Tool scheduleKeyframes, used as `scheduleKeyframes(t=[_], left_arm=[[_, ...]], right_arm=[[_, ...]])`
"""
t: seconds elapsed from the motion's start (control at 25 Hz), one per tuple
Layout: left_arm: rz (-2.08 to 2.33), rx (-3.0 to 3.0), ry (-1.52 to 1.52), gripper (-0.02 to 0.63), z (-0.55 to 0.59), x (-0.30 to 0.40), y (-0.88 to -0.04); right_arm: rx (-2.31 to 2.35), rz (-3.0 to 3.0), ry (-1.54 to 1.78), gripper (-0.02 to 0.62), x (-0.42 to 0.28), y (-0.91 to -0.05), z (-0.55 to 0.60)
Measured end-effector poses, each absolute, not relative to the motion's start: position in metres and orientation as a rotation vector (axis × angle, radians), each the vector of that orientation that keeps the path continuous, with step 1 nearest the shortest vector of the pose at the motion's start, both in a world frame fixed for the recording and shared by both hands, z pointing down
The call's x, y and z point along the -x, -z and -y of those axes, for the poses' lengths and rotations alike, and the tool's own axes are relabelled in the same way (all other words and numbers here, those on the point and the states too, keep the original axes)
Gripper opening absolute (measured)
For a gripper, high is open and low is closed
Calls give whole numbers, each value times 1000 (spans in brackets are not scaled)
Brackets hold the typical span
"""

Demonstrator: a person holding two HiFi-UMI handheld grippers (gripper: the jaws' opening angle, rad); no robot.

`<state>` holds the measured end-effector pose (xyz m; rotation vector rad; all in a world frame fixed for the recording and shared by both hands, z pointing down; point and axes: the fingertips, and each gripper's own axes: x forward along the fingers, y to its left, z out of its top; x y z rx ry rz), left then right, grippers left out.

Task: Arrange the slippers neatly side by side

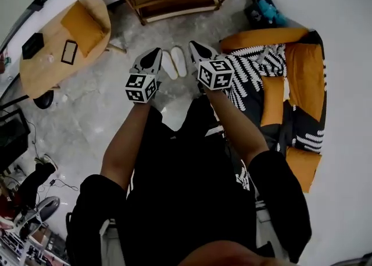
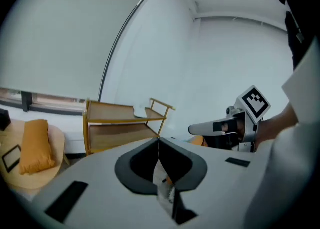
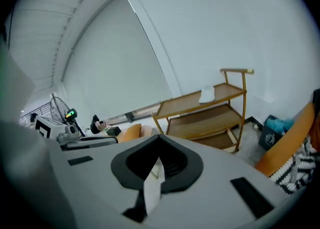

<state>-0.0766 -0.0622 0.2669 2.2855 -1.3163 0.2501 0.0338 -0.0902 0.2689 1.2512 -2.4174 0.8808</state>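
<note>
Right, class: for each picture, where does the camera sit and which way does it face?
Head view: on the person's head, looking steeply down at the slippers on the floor; both forearms, left gripper and right gripper show.
Left gripper view: on the left gripper, facing the wooden shelf along its shut jaws; right gripper shows at right.
Right gripper view: on the right gripper, facing the shelf along shut jaws; left gripper at left.
Shared: both gripper views see the shelf.

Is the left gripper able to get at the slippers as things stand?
Probably yes: nothing lies between the left gripper and the slippers on the floor, though it is held high, jaws shut, and must drop and open.
</note>
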Motion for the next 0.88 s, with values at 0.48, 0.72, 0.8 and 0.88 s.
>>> scheduleKeyframes(t=[0.48,0.72,0.8,0.88], left_arm=[[1573,-2477,-24,18,65,98,-48],[1806,-2437,74,18,41,81,-2],[1830,-2436,78,18,31,67,-1],[1840,-2415,80,18,22,58,-3]], right_arm=[[-1400,2865,-377,32,-96,-11,100],[-1288,2996,-299,32,-162,20,93],[-1264,3008,-306,32,-180,18,93],[-1237,3010,-329,32,-188,13,92]])
